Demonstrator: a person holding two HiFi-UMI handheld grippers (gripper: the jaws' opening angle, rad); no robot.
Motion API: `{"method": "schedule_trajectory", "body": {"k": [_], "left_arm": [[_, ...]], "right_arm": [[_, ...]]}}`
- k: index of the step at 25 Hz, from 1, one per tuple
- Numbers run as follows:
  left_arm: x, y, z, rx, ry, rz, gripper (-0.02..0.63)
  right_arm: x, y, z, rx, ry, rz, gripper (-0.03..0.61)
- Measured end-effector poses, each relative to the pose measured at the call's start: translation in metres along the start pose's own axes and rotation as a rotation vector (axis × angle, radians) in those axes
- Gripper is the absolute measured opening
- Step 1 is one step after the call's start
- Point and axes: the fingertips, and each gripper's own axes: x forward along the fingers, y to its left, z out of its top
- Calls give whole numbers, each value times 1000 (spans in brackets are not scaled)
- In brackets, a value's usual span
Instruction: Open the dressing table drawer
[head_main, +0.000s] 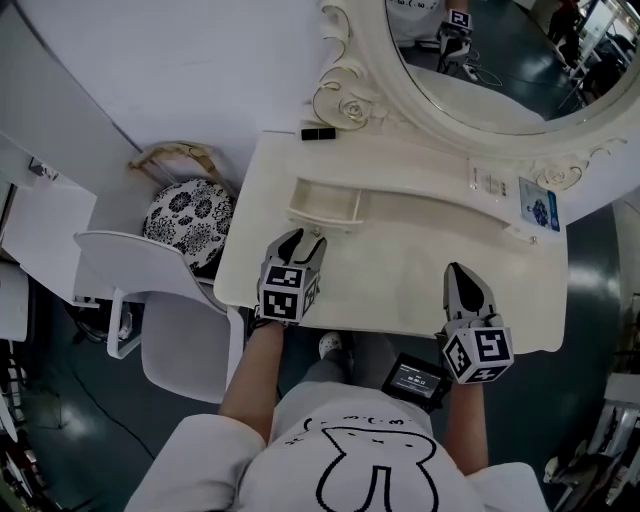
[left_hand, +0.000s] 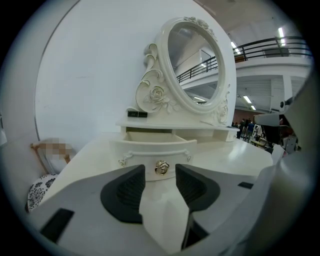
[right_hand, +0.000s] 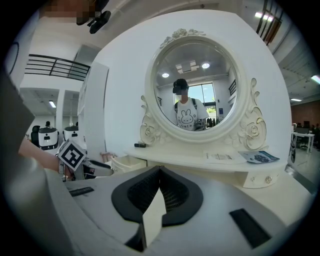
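While the drawer (head_main: 325, 205) stood pulled out at the tabletop's (head_main: 400, 275) left, the left gripper (head_main: 303, 238) rested spread before its gold knob (left_hand: 161, 167); the right gripper (head_main: 462, 275) was pressed together, empty.

The dressing table (head_main: 400, 270) is showing cream all over, and its drawer (left_hand: 150, 150) is carrying a small gold rose knob (left_hand: 161, 167). Off the table's left edge, what may be a round cushion (head_main: 188, 218) is wearing a black-and-white floral print. A leaflet (head_main: 538, 205) at the right end is showing blue. The left gripper (head_main: 303, 240) and right gripper (head_main: 460, 272) are showing grey bodies and black-and-white square markers.
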Motion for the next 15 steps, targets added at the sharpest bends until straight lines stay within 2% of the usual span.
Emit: {"method": "schedule_trajectory", "body": {"k": [15], "left_arm": [[-40,9,33,-24,-92,65,209]], "right_arm": [[13,23,27,-31,-42,94,12]]}}
